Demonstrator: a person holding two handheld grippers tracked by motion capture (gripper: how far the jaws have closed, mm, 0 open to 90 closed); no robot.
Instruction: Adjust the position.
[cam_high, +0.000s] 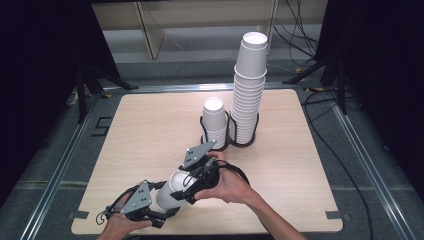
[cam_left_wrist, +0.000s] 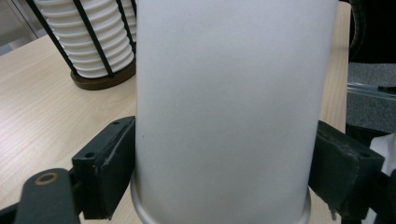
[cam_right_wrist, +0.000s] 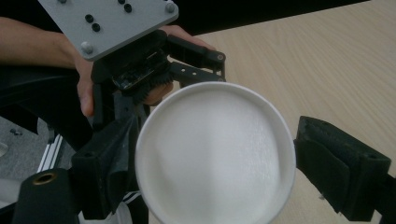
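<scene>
While held, cup (cam_high: 169, 192) overhangs no table (cam_high: 150, 125) edge.

Cup between two grippers at the table's near edge

At six o'clock on the table (cam_high: 150, 120) the left gripper (cam_high: 159, 207) and right gripper (cam_high: 184, 189) meet on a cup (cam_high: 169, 192) lying between them. Toward twelve o'clock stand two holders side by side: the short stack (cam_high: 215, 120) left, the tall stack (cam_high: 248, 85) right, touching.

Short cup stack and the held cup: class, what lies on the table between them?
In the high view, bare wood of the table separates the short cup stack from the held cup, apart from the right tongs reaching over it.
</scene>
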